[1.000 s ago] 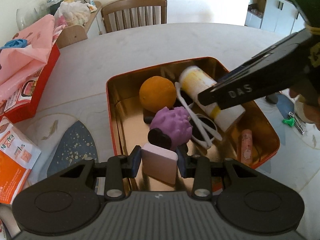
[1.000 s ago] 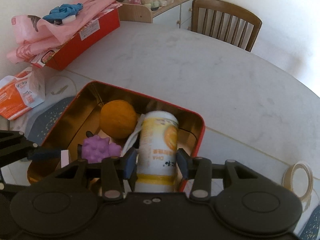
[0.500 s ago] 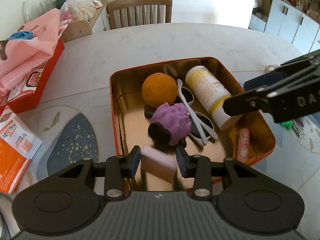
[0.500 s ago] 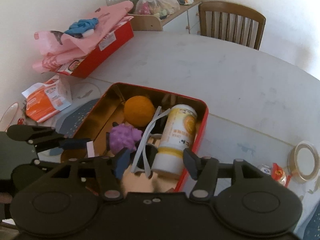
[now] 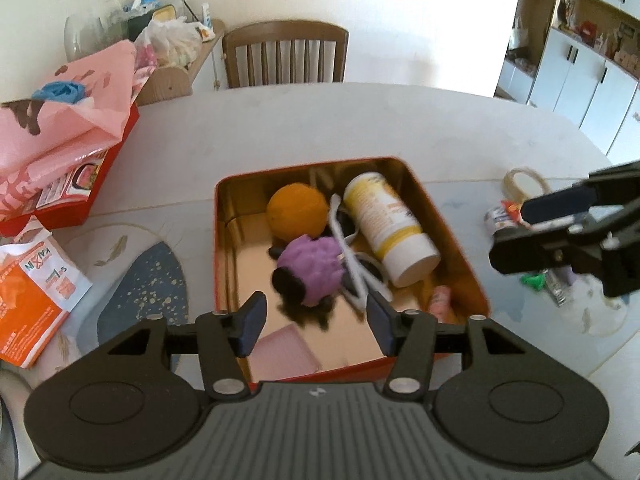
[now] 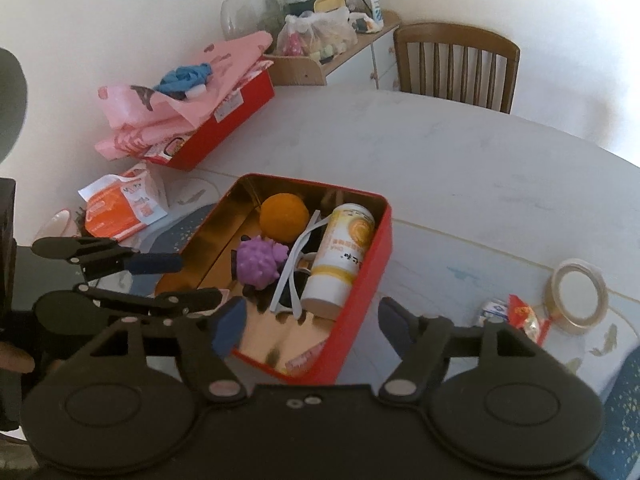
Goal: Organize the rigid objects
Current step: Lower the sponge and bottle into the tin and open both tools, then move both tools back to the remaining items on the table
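Note:
A red tin [image 5: 218, 240] with a gold inside sits on the table; it also shows in the right wrist view [image 6: 376, 248]. In it lie an orange ball [image 5: 297, 211], a purple spiky toy [image 5: 312, 266], white sunglasses [image 5: 354, 268], a yellow-white bottle [image 5: 386, 228], a pink tube [image 5: 440, 296] and a pink block [image 5: 286, 350]. My left gripper [image 5: 314, 322] is open and empty above the tin's near edge, over the pink block. My right gripper [image 6: 308, 320] is open and empty, above the tin's near right side.
A roll of tape [image 6: 578, 294], a small packet [image 6: 520, 316] and small items [image 5: 534, 280] lie right of the tin. A red box with pink paper [image 5: 68, 152] and an orange packet [image 5: 28, 300] lie left. A chair [image 5: 284, 56] stands behind the table.
My left gripper let go of the pink block, which now lies flat in the tin. My right gripper released the bottle. Both opened and drew back and up.

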### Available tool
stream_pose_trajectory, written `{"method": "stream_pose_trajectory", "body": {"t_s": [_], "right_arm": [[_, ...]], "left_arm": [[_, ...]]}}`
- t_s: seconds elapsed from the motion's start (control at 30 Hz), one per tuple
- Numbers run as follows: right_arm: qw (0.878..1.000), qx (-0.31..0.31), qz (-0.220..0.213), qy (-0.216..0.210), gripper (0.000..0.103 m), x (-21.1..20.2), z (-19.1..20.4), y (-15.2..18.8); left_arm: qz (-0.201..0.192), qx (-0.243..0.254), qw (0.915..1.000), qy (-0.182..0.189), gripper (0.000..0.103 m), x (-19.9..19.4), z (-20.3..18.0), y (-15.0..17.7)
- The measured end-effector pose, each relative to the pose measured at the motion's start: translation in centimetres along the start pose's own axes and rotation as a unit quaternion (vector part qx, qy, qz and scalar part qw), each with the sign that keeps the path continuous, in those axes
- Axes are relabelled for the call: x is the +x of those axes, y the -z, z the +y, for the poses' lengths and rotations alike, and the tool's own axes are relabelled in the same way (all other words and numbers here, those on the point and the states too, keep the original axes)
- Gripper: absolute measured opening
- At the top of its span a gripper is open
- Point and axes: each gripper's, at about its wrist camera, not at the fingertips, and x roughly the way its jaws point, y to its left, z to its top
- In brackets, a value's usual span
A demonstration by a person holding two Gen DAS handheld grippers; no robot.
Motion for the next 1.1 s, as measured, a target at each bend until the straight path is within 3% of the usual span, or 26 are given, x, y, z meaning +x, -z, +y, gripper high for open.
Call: {"method": "stream_pose_trajectory", "body": {"t_s": [0.23,0.3,0.53,0.8,1.1], "right_arm": [[1.0,0.001,-0.02,-0.003,0.086,-3.8,-2.1,1.8],[1.0,0.001,-0.026,0.004,0.091,-4.9,-3.0,2.3],[0.999,0.014,-0.034,0.014,0.101,-7.9,-6.8,4.7],[0.997,0.052,-0.037,0.041,0.103,-9.9,-12.4,7.1],[0.991,0.1,-0.038,0.08,0.103,-10.6,-18.4,7.8]], "left_arm": [[-0.019,0.004,0.9997,0.015,0.058,-1.4,-3.4,-0.9],[-0.026,0.007,0.9995,0.017,0.07,-1.7,-4.5,-1.1],[-0.037,-0.002,0.9987,0.034,0.078,-1.8,-8.1,-1.7],[-0.033,-0.01,0.9983,0.046,0.083,-0.9,-12.6,-1.7],[0.003,-0.01,0.9987,0.05,0.084,2.0,-18.0,-1.1]]}}
